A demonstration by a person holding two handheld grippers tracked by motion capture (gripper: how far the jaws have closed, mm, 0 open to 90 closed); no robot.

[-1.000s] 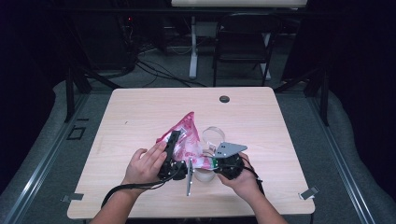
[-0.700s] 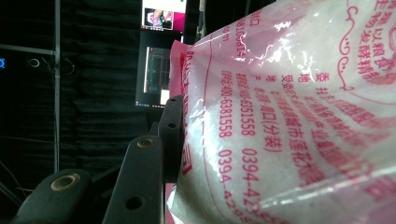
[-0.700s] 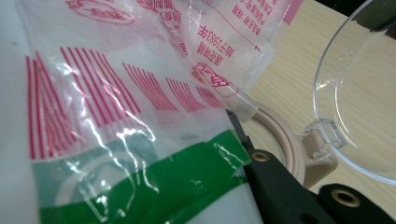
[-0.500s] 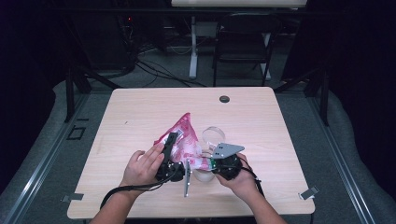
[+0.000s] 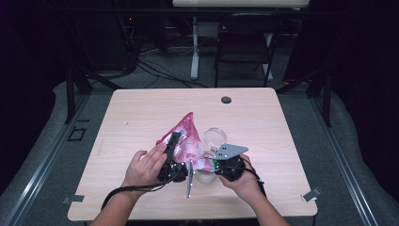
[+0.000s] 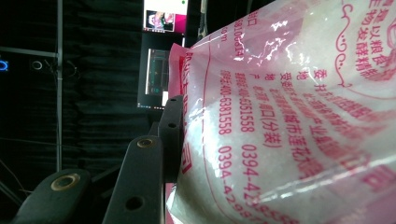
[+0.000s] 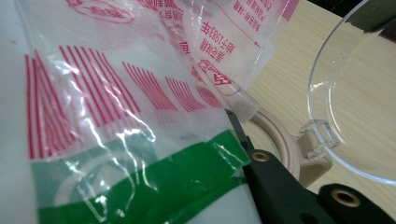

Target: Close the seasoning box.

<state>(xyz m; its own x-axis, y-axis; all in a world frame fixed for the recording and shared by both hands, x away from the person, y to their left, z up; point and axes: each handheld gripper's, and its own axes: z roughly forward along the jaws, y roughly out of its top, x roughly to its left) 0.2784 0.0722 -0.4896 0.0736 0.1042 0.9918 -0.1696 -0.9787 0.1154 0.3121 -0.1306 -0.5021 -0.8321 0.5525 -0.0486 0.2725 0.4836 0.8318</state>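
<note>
A pink-and-white printed plastic bag (image 5: pixel 187 140) of white grains is held up off the table between both hands. My left gripper (image 5: pixel 173 142) is shut on the bag's left edge; one black jaw presses against the bag (image 6: pixel 289 116) in the left gripper view. My right gripper (image 5: pixel 215 165), under its grey plate, is shut on the lower right corner of the bag (image 7: pixel 116 121), near the green band. Just right of the bag stands a beige container (image 7: pixel 280 140) with an open clear lid (image 5: pixel 214 136).
A thin grey metal piece (image 5: pixel 189 180) hangs down between the two grippers near the table's front. A small black round cap (image 5: pixel 226 100) sits at the table's far edge. Cables and a chair (image 5: pixel 244 47) lie beyond the table.
The bag's peak has swayed slightly. Both hands and grippers keep their hold in nearly the same place.
</note>
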